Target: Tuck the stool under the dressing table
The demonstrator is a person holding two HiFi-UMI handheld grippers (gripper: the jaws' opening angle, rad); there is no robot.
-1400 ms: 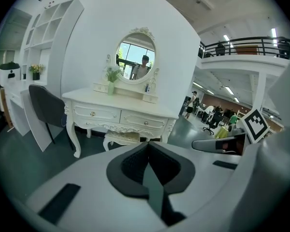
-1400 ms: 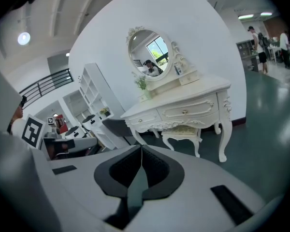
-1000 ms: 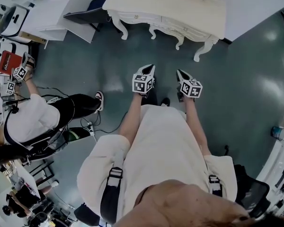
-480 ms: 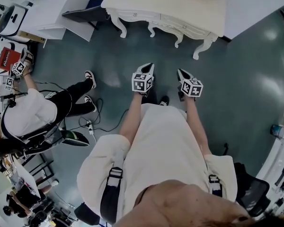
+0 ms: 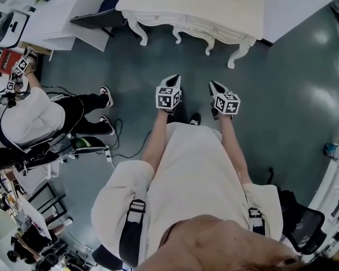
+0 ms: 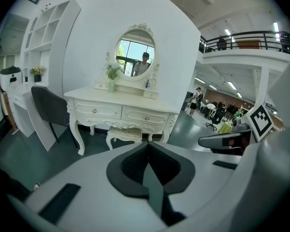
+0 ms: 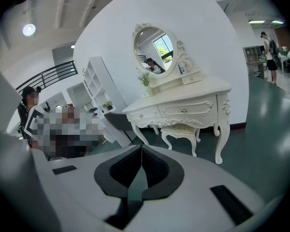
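The cream dressing table [image 5: 192,10] stands at the top of the head view, some way ahead of me. Its cushioned stool [image 6: 125,133] sits between the table's legs, mostly beneath the top, and it shows again as the stool [image 7: 181,129] in the right gripper view. My left gripper [image 5: 173,81] and right gripper [image 5: 214,87] hang side by side over the bare floor, well short of the table. Both are shut with nothing in them. The left gripper [image 6: 148,146] and right gripper [image 7: 141,149] point toward the table.
A grey chair [image 6: 46,105] and a white shelf unit [image 6: 43,37] stand left of the table. Another person [image 5: 34,123] with grippers is on the floor at my left, beside cables [image 5: 121,148]. An office chair [image 5: 302,230] is behind me on the right.
The person on the left has drawn in their legs and shifted left. The table sits slightly higher and further left in the head view. Both grippers stay shut.
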